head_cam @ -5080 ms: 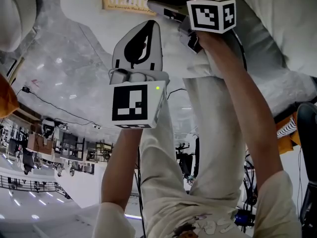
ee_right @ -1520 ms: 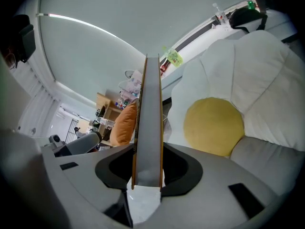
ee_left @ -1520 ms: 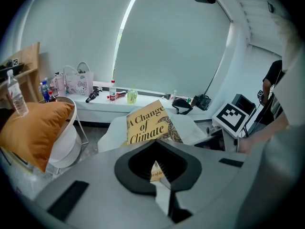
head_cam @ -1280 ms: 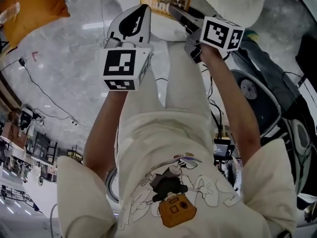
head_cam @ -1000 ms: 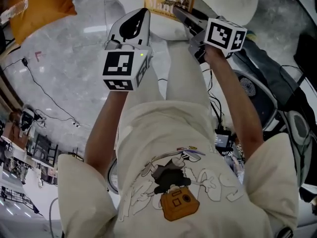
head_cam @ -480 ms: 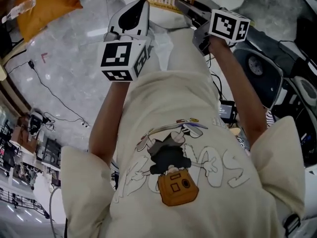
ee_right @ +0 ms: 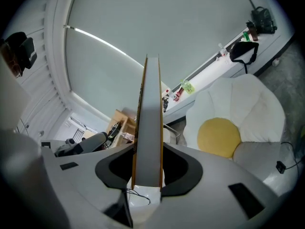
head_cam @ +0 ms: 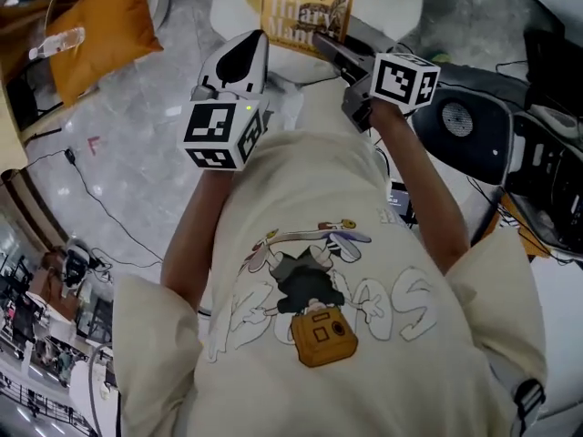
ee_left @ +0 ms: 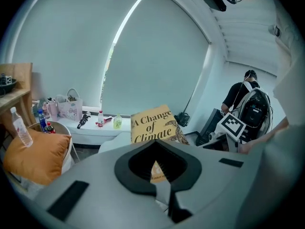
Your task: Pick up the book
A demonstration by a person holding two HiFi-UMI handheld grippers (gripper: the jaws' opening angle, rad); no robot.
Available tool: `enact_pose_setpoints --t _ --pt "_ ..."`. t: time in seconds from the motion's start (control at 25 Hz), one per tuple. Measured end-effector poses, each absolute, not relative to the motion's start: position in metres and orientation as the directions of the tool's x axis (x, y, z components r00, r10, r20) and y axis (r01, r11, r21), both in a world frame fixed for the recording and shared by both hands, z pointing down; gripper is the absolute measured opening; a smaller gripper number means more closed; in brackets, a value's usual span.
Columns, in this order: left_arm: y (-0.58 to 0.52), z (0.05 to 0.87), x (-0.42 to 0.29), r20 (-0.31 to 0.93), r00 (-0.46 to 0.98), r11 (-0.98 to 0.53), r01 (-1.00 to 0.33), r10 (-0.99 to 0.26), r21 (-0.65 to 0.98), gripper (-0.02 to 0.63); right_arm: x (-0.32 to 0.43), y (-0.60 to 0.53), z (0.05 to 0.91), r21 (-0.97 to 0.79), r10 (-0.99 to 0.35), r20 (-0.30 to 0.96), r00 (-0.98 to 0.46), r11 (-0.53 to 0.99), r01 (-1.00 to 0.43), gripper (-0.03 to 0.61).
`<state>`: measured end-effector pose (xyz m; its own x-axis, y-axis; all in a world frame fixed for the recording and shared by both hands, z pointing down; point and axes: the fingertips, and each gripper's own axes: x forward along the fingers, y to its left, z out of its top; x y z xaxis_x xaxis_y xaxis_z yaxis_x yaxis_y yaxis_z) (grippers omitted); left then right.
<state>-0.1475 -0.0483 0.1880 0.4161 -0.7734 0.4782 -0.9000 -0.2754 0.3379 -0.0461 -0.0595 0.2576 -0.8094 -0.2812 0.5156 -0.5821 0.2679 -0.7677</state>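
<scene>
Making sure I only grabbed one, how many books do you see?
1. The book is clamped in the right gripper, held in the air; others may be hidden.

The head view looks steeply down over the person's shirt (head_cam: 310, 317) onto the left tongs (head_cam: 250, 44) and the right tongs (head_cam: 321, 42). Each gripper view sits close behind its own jaws and looks along them. All three views share the book (head_cam: 305, 3).
</scene>
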Motion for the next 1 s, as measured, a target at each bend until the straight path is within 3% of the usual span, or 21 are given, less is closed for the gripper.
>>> enact_pose_setpoints --t 0.44,1.0 --pt "-0.053 0.142 -0.191 0.446 0.448 -0.315 -0.885 -0.775 0.342 0.006 -0.062 -0.054 0.196 -0.772 -0.456 0.431 -0.779 0.26 -0.58 0.158" --pt "-0.035 0.112 -0.217 0.363 0.512 -0.421 -0.855 -0.779 0.303 0.006 -0.102 -0.049 0.109 -0.73 -0.581 0.247 -0.776 0.415 -0.543 0.158"
